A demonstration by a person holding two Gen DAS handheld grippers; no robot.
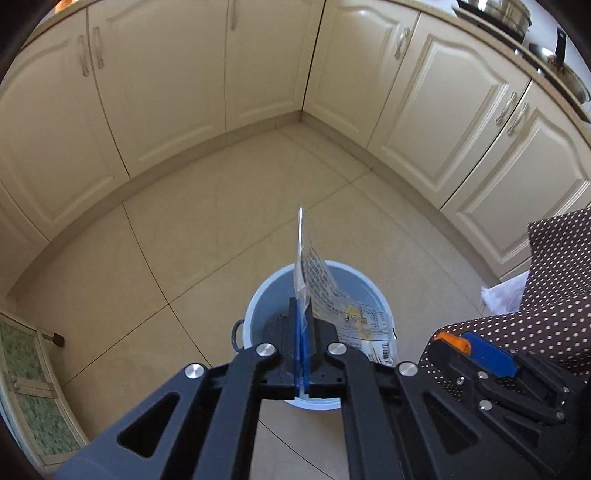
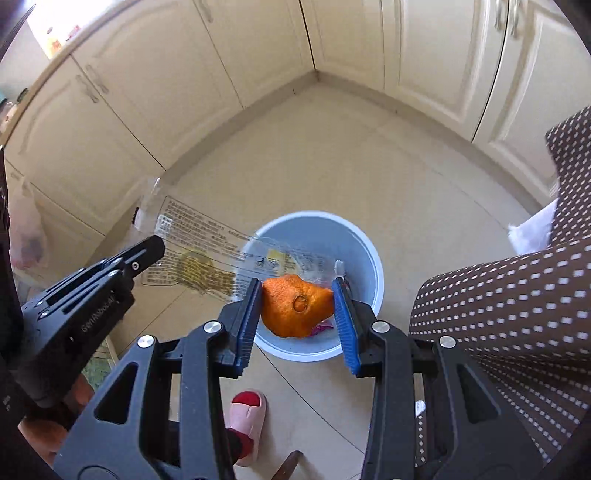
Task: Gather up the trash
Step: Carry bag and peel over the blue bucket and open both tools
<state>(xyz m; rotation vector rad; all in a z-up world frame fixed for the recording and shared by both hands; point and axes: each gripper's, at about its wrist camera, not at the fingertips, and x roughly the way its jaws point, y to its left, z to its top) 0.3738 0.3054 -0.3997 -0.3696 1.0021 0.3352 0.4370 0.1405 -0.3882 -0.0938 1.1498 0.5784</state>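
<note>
1. Pale-blue round plastic bucket stood on the beige tiled floor, in the corner formed by cream panelled cabinet doors; both grippers hung above it, pointing steeply downward.
2. Left gripper, black with blue pads, was closed flat on a clear plastic wrapper printed with black text and a yellow patch; the wrapper stood edge-on between the pads in the left wrist view.
3. In the right wrist view the same wrapper spread out sideways from the left gripper, its far end reaching over the bucket's rim.
4. Right gripper held a piece of orange citrus peel, its pads pressed against the peel's two sides; the peel was directly over the bucket's opening.
5. A small pink-purple scrap showed below the peel inside the bucket; what it was could not be told.
6. Brown fabric with white dots filled the right edge of both views.
7. A pink slipper with a red toe patch stood on the floor near the bucket.
8. A steel pot sat on the counter above the right-hand cabinets.
</note>
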